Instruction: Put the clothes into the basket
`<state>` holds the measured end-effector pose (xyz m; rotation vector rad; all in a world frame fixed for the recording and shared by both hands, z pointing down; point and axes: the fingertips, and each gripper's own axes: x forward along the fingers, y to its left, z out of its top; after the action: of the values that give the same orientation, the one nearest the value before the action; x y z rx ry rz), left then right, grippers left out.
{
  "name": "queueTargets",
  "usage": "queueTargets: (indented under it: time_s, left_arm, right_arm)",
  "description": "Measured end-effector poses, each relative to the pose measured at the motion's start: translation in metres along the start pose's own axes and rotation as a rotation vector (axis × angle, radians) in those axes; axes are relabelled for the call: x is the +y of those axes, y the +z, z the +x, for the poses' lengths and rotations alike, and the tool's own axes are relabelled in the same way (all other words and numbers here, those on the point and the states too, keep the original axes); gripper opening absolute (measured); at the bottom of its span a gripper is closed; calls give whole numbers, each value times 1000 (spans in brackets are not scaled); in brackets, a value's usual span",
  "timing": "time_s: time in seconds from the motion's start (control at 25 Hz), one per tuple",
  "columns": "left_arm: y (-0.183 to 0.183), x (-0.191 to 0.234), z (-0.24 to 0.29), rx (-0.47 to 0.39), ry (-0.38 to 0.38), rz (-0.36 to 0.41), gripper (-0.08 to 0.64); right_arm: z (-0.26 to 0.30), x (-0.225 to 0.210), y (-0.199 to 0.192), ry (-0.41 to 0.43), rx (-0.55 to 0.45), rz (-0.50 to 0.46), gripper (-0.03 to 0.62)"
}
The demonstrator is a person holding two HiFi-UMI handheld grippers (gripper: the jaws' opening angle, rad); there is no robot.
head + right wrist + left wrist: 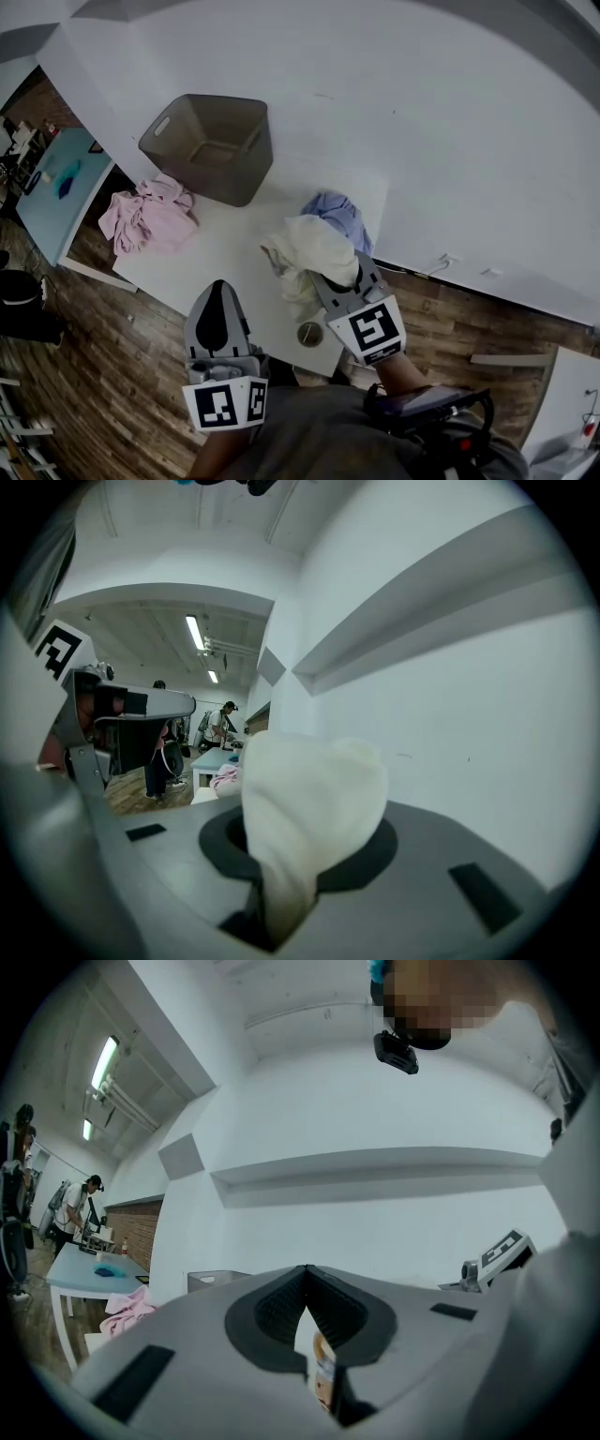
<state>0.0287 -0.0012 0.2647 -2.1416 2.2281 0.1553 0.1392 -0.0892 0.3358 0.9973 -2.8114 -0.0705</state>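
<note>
Cream cloth [314, 246] clamped in right tongs [330, 277], pointing level

Ahead of your left hand-held gripper [217, 292] and your right hand-held gripper [343, 279], a plain white wall [394, 103] rises behind the white surface [234, 258]. A long horizontal ledge [375, 1162] runs across that wall, above both of them. Beneath them the floor [103, 375] is dark wood planks. Well off to the left of your left hand-held gripper stands a light blue table [52, 192], with a brick wall [131, 1227] behind it. Tube lights [103, 1061] glow on the ceiling up on that same side. To the right of your right hand-held gripper, a small white fitting [448, 260] sits low on the wall.
</note>
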Motion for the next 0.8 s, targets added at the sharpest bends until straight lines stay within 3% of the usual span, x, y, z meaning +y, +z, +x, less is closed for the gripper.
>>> queueTargets:
  time_s: [0.8]
  left_arm:
    - [-77,17,81,196,-104,-47,8]
  right_arm:
    - [55,-76,-136,-181,293,97,146]
